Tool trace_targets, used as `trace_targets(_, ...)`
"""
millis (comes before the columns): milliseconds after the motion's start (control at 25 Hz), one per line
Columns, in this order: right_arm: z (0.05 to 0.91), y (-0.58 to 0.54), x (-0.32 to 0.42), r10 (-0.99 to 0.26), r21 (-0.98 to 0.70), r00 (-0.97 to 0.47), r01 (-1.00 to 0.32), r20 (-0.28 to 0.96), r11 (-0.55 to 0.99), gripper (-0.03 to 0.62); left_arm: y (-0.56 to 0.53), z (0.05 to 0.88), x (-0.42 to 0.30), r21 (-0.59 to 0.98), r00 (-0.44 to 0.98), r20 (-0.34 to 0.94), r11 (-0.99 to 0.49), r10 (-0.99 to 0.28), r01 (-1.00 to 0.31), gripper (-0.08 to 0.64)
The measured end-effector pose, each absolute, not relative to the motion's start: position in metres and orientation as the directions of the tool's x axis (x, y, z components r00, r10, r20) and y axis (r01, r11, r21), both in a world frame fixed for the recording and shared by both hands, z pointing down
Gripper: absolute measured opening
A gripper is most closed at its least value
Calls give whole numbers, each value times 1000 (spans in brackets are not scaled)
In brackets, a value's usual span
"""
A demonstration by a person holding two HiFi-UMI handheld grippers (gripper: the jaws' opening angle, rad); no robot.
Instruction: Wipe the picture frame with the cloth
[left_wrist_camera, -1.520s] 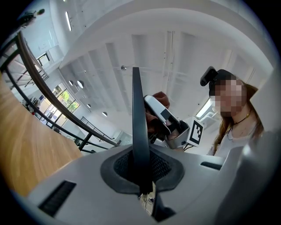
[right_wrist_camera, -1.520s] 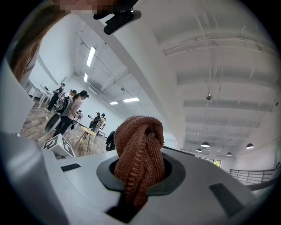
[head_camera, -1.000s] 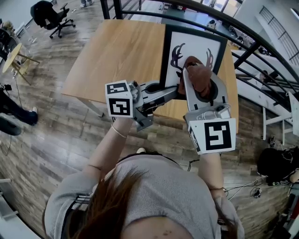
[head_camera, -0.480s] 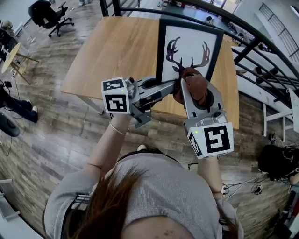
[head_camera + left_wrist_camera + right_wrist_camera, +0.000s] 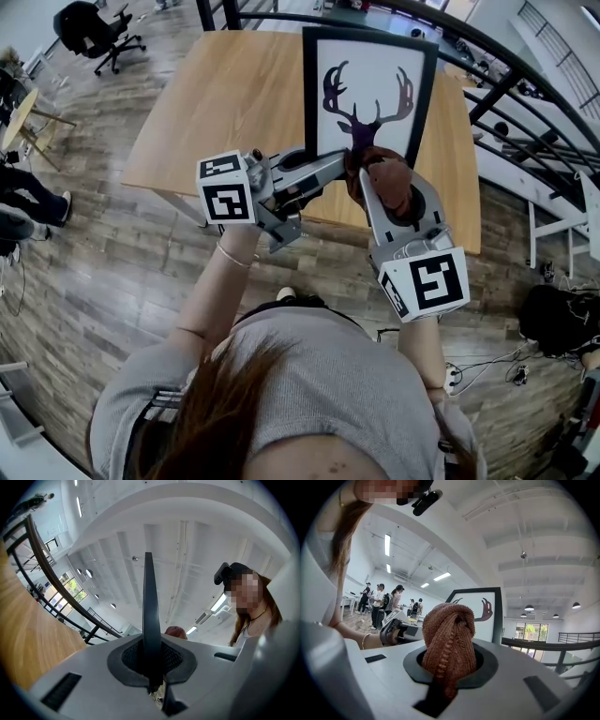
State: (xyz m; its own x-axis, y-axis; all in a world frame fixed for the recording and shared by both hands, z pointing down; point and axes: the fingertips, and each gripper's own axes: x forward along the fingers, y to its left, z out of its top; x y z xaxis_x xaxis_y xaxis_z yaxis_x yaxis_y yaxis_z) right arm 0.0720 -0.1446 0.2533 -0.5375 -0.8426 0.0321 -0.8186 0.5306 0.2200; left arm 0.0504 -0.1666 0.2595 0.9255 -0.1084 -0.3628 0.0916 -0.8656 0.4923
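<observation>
On the wooden counter (image 5: 225, 103) the picture frame (image 5: 367, 94) stands on edge, its lower left part pinched by the fingers of the left gripper (image 5: 339, 161). The fingers of the right gripper (image 5: 375, 192) clamp a bunched brown cloth (image 5: 386, 176) just in front of the frame's bottom edge.

Wooden table (image 5: 225, 103) on plank floor (image 5: 122, 272); black office chair (image 5: 94, 28) (top left); dark railing (image 5: 232, 13) behind.
</observation>
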Motion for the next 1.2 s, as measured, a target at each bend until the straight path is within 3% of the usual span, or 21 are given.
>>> trace_targets(520, 270, -134, 95, -832, 226, -538, -801, 133, 554, 74, -167, 258, 48, 488, 925, -358, -870, -124, 72, 28)
trace_targets(800, 295, -119, 110, -797, 238, -565, -761, 215, 604, 74, -158, 242, 48, 499, 880, -462, -853, -109, 157, 28)
trace_targets(1040, 243, -107, 113, -779, 198, -623, -758, 65, 622, 74, -162, 252, 49, 476, 919, -371, -877, -136, 62, 28)
trace_targets(1200, 156, -121, 129, -837, 223, -525, -844, -155, 488, 74, -166, 260, 48, 475, 945, -299, -880, -132, 27, 28)
